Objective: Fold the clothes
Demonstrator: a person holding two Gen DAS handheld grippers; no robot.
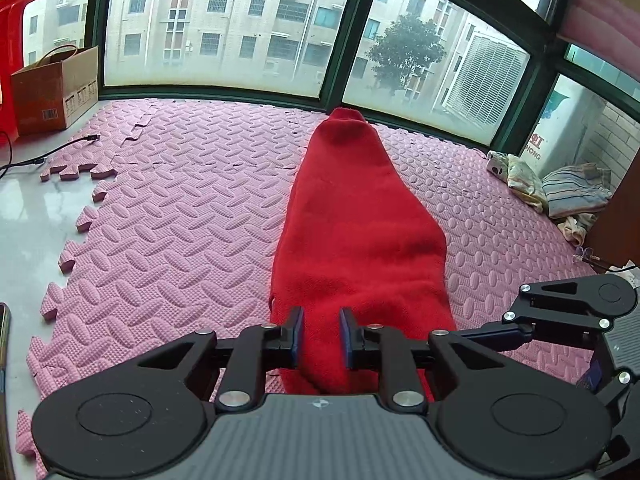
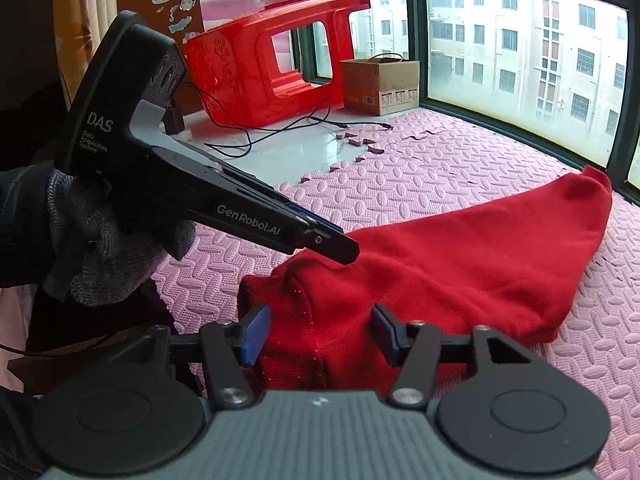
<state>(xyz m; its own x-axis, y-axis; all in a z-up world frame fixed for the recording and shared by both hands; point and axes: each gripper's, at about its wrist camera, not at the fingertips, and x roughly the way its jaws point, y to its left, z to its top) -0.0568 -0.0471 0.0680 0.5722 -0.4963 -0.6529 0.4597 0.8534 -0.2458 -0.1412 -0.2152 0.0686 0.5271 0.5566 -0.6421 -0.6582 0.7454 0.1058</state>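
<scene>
Red garment (image 1: 352, 232) lies as long narrow strip on mat (image 1: 180, 208), partly folded. Left gripper (image 1: 320, 340) and right gripper (image 2: 318, 334) both apart, straddling near end. Crosswise folds remain.

Pink foam mat (image 1: 192, 216) below hazy, perhaps dusty windows (image 1: 224, 20).

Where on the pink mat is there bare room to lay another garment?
Free: mat between red garment and cardboard box. Also between garment and window frame. Crowded: cloth pile in the right corner; both grippers crowd the garment's near end.
</scene>
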